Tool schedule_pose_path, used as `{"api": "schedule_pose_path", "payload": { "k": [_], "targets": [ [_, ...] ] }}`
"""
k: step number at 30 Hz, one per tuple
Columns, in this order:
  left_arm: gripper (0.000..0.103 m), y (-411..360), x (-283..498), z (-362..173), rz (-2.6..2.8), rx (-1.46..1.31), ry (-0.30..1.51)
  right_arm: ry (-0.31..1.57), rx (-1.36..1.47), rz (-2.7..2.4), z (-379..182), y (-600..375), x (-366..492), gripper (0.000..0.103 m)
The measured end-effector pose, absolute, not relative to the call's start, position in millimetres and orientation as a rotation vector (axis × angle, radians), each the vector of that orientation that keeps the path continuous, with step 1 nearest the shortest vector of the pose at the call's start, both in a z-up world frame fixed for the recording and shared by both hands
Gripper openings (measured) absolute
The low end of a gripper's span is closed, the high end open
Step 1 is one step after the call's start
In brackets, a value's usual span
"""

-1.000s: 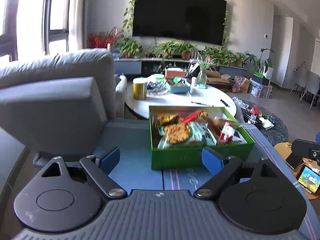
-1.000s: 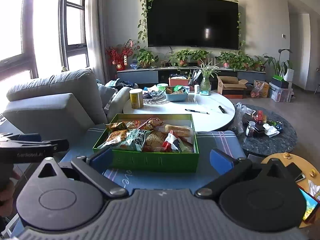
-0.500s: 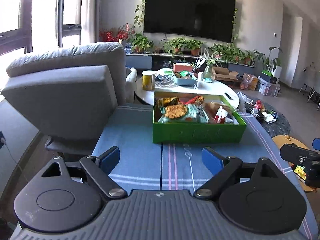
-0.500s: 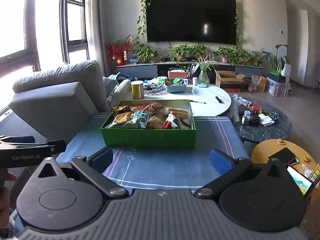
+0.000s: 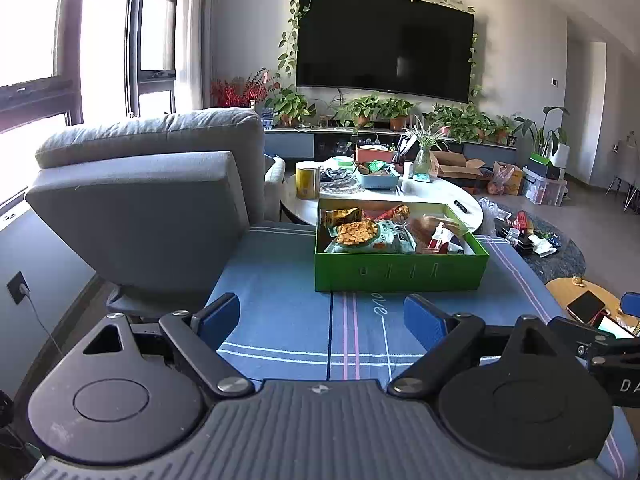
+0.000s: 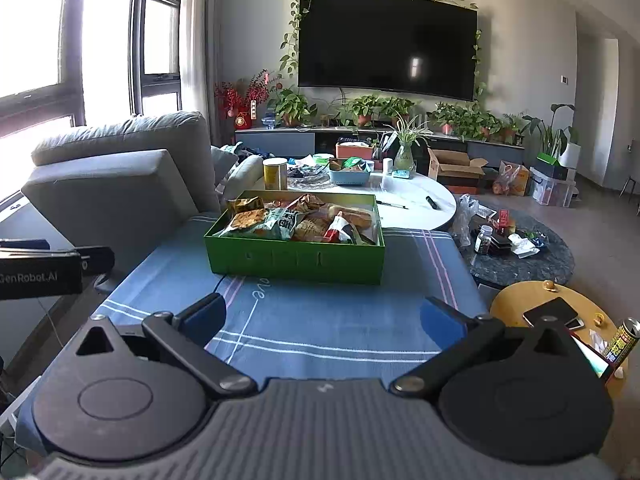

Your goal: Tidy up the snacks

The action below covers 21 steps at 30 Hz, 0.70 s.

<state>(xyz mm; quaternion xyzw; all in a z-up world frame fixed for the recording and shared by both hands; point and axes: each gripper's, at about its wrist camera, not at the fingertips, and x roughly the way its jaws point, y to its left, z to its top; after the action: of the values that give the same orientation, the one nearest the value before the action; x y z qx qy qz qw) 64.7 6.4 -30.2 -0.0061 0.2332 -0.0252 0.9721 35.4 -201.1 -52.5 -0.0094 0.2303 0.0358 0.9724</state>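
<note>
A green box (image 5: pixel 400 272) holding several snack packets (image 5: pixel 370 236) stands on a blue striped tablecloth (image 5: pixel 288 320); it also shows in the right wrist view (image 6: pixel 296 260), with the packets (image 6: pixel 280 220) inside it. My left gripper (image 5: pixel 322 316) is open and empty, held back from the box on its near side. My right gripper (image 6: pixel 324 316) is open and empty, also well short of the box. The left gripper's body shows at the left edge of the right wrist view (image 6: pixel 40 276).
A grey armchair (image 5: pixel 152 208) stands left of the table. Behind the box is a white round table (image 6: pixel 416 204) with a yellow canister (image 6: pixel 275 173) and small items. A low dark table (image 6: pixel 524 248) and a wooden stool with phones (image 6: pixel 556 316) are at the right.
Both grippers have drawn back from the green box, which now looks smaller and farther off. Both stay open and empty.
</note>
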Motion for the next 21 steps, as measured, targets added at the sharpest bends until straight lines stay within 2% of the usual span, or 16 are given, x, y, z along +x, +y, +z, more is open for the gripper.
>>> {"api": "schedule_pose_path", "payload": {
  "k": [21],
  "targets": [
    [0.088,7.3,58.3,-30.1,-0.082,-0.021,0.467,0.45,-0.043,0.061,-45.2,-200.2,29.7,0.103]
  ]
}}
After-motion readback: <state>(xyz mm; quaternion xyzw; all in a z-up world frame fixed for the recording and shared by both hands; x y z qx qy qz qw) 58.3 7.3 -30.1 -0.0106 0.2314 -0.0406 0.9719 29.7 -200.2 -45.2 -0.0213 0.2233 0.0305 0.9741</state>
